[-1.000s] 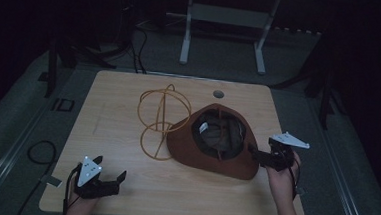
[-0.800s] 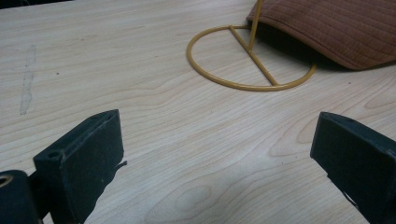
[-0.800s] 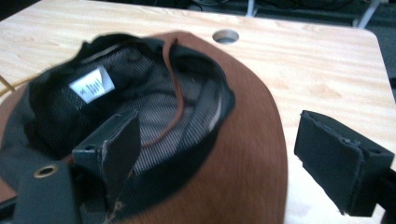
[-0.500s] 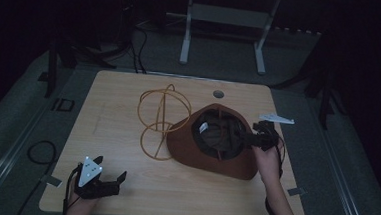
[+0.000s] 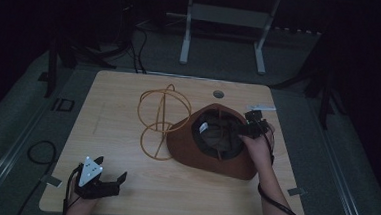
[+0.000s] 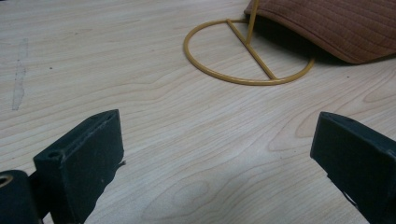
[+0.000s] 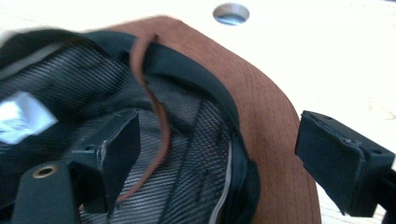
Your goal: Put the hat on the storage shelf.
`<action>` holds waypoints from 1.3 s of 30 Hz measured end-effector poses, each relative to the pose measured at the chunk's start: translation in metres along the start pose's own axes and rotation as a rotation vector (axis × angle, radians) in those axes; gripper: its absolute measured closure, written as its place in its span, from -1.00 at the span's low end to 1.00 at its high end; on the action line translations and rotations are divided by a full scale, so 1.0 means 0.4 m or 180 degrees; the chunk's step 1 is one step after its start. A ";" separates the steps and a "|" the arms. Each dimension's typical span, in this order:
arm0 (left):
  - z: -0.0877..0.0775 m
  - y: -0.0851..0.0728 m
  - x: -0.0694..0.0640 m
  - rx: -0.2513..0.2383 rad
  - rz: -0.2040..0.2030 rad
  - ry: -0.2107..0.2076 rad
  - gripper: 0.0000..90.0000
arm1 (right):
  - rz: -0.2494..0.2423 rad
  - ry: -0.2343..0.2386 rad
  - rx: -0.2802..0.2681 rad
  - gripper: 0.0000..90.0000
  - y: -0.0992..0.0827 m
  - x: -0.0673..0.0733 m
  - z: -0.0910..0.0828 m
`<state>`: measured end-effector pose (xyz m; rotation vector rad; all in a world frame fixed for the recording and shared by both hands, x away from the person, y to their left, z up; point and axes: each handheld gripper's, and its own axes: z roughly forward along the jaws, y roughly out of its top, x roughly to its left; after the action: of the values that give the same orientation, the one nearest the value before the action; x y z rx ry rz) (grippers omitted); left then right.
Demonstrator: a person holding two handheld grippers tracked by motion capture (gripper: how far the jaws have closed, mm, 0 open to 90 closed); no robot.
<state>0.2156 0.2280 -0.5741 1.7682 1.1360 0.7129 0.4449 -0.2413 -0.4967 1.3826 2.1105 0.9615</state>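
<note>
Right hand-held gripper (image 7: 212, 154) jaws wide apart, straddling brown hat (image 7: 261, 107) rim, one jaw inside mesh lining (image 7: 196, 154)

The brown hat (image 5: 211, 144) lies upside down on the desk (image 5: 118, 113), its opening turned up to show a black mesh lining (image 7: 70, 93) and a white label (image 7: 21, 116). The right tongs (image 5: 249, 130) straddle its far-right brim, one jaw inside the crown, the other outside. The left tongs (image 5: 105, 182) sit well apart, toward its near-left.
</note>
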 end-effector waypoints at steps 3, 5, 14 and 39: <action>0.001 0.000 0.000 0.0004 -0.0005 -0.0002 -0.93 | -0.0036 -0.0119 0.0116 -0.70 -0.005 -0.005 0.032; 0.001 0.000 0.000 0.0003 -0.0011 0.0001 -0.93 | -0.0008 -0.0105 0.0152 -0.69 -0.012 -0.006 0.049; 0.000 0.000 0.002 0.0009 -0.0022 0.0002 -0.93 | 0.0021 -0.0272 0.0336 -0.08 -0.036 0.003 0.106; -0.002 0.005 0.001 0.0010 -0.0024 0.0039 -0.93 | 0.0234 -0.0328 -0.0283 0.87 -0.001 -0.014 -0.043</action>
<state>0.2158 0.2284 -0.5719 1.7637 1.1520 0.7185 0.4351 -0.2519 -0.4855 1.4423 1.9309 0.9786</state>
